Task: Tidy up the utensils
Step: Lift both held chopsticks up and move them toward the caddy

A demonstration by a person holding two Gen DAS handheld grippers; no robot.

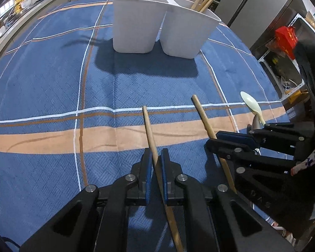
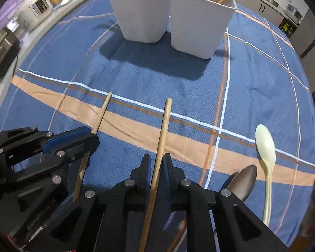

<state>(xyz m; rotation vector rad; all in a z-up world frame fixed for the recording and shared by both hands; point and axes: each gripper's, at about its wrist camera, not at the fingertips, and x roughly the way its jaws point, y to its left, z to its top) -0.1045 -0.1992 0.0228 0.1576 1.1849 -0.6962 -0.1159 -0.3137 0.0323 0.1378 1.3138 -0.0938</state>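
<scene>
The left gripper [image 1: 156,161] has its jaws nearly closed, clamping a wooden chopstick [image 1: 150,130] that points toward 12 o'clock. The right gripper [image 2: 157,163], at its 3 o'clock, pinches a second chopstick [image 2: 164,126] the same way.

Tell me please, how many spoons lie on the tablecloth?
2. A pale green plastic spoon lies on the cloth, to the right of the right gripper. A metal spoon lies beside it, partly behind that gripper's body. Others may be hidden under the grippers.
</scene>
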